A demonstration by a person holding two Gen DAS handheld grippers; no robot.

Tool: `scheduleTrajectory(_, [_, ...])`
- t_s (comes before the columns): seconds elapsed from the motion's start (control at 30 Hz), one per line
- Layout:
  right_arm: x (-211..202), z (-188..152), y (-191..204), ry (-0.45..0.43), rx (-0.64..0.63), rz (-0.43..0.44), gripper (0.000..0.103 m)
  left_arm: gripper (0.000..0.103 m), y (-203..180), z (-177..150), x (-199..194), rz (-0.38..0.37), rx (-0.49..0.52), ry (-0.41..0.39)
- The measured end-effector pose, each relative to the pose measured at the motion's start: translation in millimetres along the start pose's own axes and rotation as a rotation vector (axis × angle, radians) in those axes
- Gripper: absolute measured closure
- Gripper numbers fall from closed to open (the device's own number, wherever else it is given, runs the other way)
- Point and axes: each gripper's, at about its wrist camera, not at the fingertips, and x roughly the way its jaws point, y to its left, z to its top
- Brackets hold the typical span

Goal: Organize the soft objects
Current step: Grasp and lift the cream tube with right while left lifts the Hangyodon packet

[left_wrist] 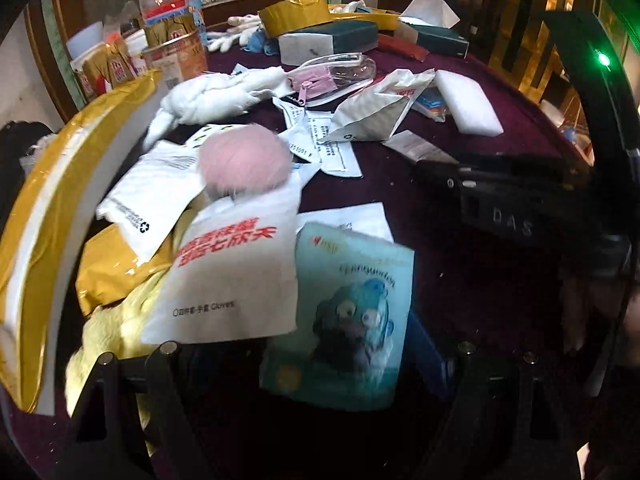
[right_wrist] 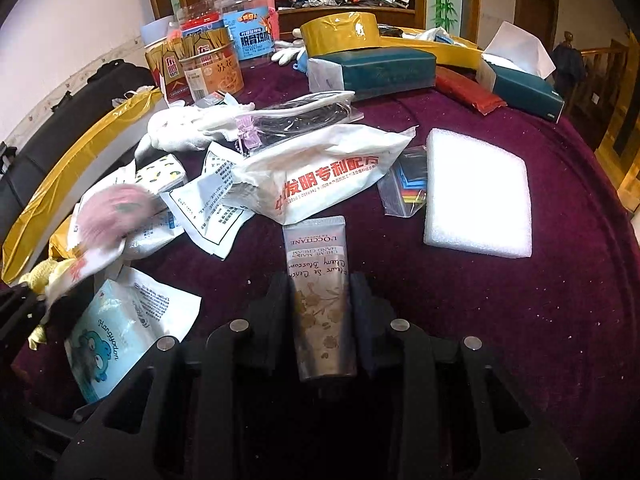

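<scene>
**Hand cream in one pair of tongs, the other pair hard to see**

The right gripper (right_wrist: 320, 292) has its two fingers pressed on the sides of a hand cream tube (right_wrist: 322, 300). The tube's bottom end is lost in the dark between the black parts, and its flat top end sticks out over the purple tablecloth (right_wrist: 500, 320).

The left gripper (left_wrist: 316, 360) is harder to read. Only the dark frame at the bottom of its own camera shows, and the fingertips are lost in shadow. I cannot tell if it is open or closed. A blue packet with a cartoon face (left_wrist: 352, 312) lies just in front of it, and its lower edge fades into the dark.

A fluffy pink ball (left_wrist: 244, 160) sits on top of a white bag with red letters (left_wrist: 236, 276). In the right camera the ball is only a blur at the left.

A yellow soft toy (left_wrist: 112, 332) peeks out from under the bags, mostly covered. A white soft toy (right_wrist: 188, 128) lies further back, near the tins. A white foam block (right_wrist: 478, 196) lies by itself on the right, and a small bag of coloured pieces (right_wrist: 404, 184) is tucked beside it.
</scene>
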Motion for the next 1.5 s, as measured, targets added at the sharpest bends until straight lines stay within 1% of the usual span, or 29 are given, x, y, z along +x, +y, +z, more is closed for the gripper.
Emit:
scheduleTrajectory(0.1, [0, 0, -1, 0.001, -0.001, 0.005, 0.072, 0.022, 1, 5, 4, -0.038, -0.009, 0.01])
scheduleTrajectory(0.23, [0, 0, -3, 0.004, -0.003, 0.026, 0.071, 0.023, 4, 5, 3, -0.043, -0.032, 0.02])
scheduleTrajectory(0.27, [0, 0, -3, 0.005, -0.005, 0.033, 0.069, 0.024, 3, 5, 3, -0.04, -0.029, 0.018])
scheduleTrajectory(0.37, [1, 0, 2, 0.007, -0.026, 0.01, 0.069, 0.026, 2, 3, 3, -0.029, -0.024, 0.014])
scheduleTrajectory(0.4, [1, 0, 5, 0.009, -0.041, -0.009, 0.071, 0.027, 2, 4, 3, -0.028, -0.027, 0.014])
scheduleTrajectory(0.47, [1, 0, 6, 0.009, -0.051, -0.029, 0.073, 0.041, 3, 4, 2, -0.032, -0.028, 0.012])
scheduleTrajectory(0.5, [0, 0, 5, 0.008, -0.049, -0.028, 0.074, 0.043, 3, 3, 2, -0.034, -0.027, 0.01])
scheduleTrajectory(0.57, [0, 1, 4, 0.007, -0.048, -0.027, 0.074, 0.054, 6, 3, -1, -0.051, -0.039, -0.005])
scheduleTrajectory(0.6, [0, 0, 6, 0.008, -0.055, -0.035, 0.074, 0.054, 9, 3, -2, -0.077, -0.045, -0.013])
scheduleTrajectory(0.67, [-1, 0, 8, 0.007, -0.065, -0.046, 0.074, 0.062, 13, 4, -2, -0.104, -0.058, -0.019])
scheduleTrajectory(0.7, [-1, 0, 7, 0.006, -0.062, -0.043, 0.074, 0.063, 16, 3, -4, -0.126, -0.075, -0.023])
scheduleTrajectory(0.83, [-5, -3, 3, 0.004, -0.032, -0.012, 0.075, 0.069, 24, 0, -9, -0.151, -0.113, -0.042])
scheduleTrajectory(0.9, [-7, -5, 6, 0.007, -0.04, -0.015, 0.075, 0.072, 30, -2, -13, -0.164, -0.139, -0.063])
scheduleTrajectory(0.97, [-9, -8, 9, 0.008, -0.052, -0.022, 0.075, 0.074, 33, -3, -16, -0.158, -0.141, -0.077])
scheduleTrajectory(1.03, [-16, -10, 9, 0.002, -0.036, 0.007, 0.075, 0.074, 34, -5, -19, -0.15, -0.132, -0.079])
scheduleTrajectory(1.1, [-26, -10, 14, -0.01, -0.031, 0.018, 0.075, 0.074, 36, -8, -28, -0.175, -0.134, -0.1])
scheduleTrajectory(1.2, [-49, -6, 28, -0.038, -0.037, 0.065, 0.074, 0.074, 38, -14, -52, -0.214, -0.115, -0.137])
scheduleTrajectory(1.3, [-72, 6, 53, -0.08, -0.071, 0.119, 0.074, 0.074, 49, -23, -78, -0.231, -0.119, -0.171])
scheduleTrajectory(1.37, [-79, 20, 78, -0.104, -0.101, 0.171, 0.074, 0.074, 62, -29, -98, -0.215, -0.129, -0.202])
scheduleTrajectory(1.4, [-79, 27, 89, -0.109, -0.113, 0.195, 0.074, 0.074, 73, -32, -108, -0.194, -0.145, -0.216])
scheduleTrajectory(1.5, [-66, 53, 134, -0.114, -0.153, 0.278, 0.074, 0.073, 112, -38, -135, -0.107, -0.197, -0.253])
